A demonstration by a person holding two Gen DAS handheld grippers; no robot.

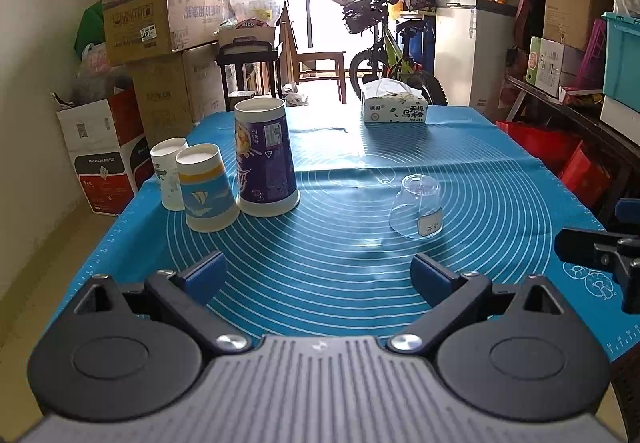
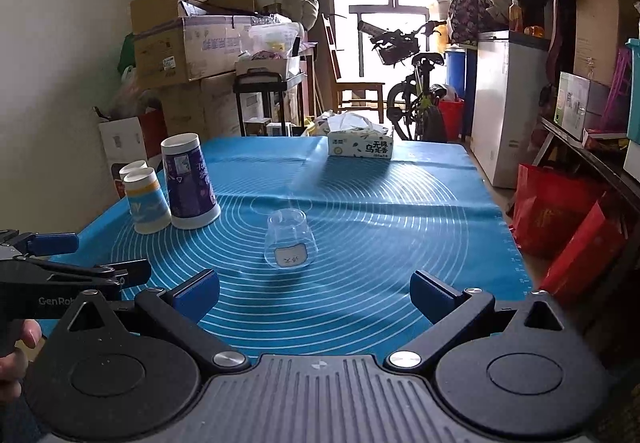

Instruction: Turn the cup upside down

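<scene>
A clear glass cup (image 1: 416, 207) with a white label stands upside down on the blue mat (image 1: 320, 275), ahead and right of my left gripper (image 1: 320, 279). In the right wrist view the cup (image 2: 290, 239) stands just ahead of my right gripper (image 2: 316, 297), slightly left of centre. Both grippers are open and empty, held low over the mat's near edge. Three paper cups stand upside down at the left: a tall purple one (image 1: 266, 159), a blue and yellow one (image 1: 206, 193) and a white one (image 1: 171, 173).
A tissue box (image 1: 394, 105) sits at the table's far edge. The other gripper shows at the right edge of the left view (image 1: 600, 251) and the left edge of the right view (image 2: 60, 271). Cardboard boxes, a bicycle, a fridge and red bags surround the table.
</scene>
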